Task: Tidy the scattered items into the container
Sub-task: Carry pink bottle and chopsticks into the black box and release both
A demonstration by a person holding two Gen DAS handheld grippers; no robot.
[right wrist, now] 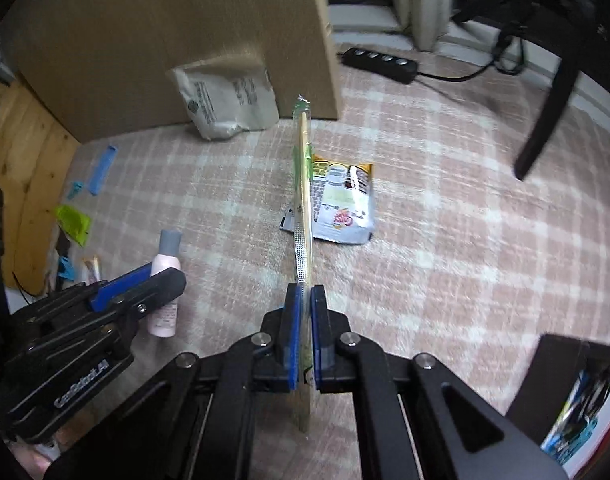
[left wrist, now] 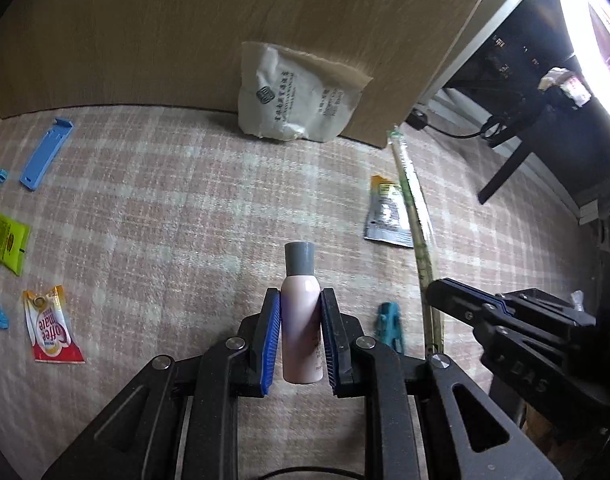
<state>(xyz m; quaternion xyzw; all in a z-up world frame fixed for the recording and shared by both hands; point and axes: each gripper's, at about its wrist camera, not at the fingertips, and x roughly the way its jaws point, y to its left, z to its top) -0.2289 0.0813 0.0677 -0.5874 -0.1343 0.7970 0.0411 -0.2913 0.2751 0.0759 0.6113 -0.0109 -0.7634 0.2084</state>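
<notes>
While the blue comb (left wrist: pixel 45 154), green tube (left wrist: pixel 3 238) and coffee sachet (left wrist: pixel 51 326) lie loose at frame left, the left gripper (left wrist: pixel 300 336) clamps the pink bottle (left wrist: pixel 301 320) centre-frame, and the right gripper (right wrist: pixel 303 332) pinches wrapped chopsticks (right wrist: pixel 303 184); container (right wrist: pixel 577 400) waits lower right.
</notes>
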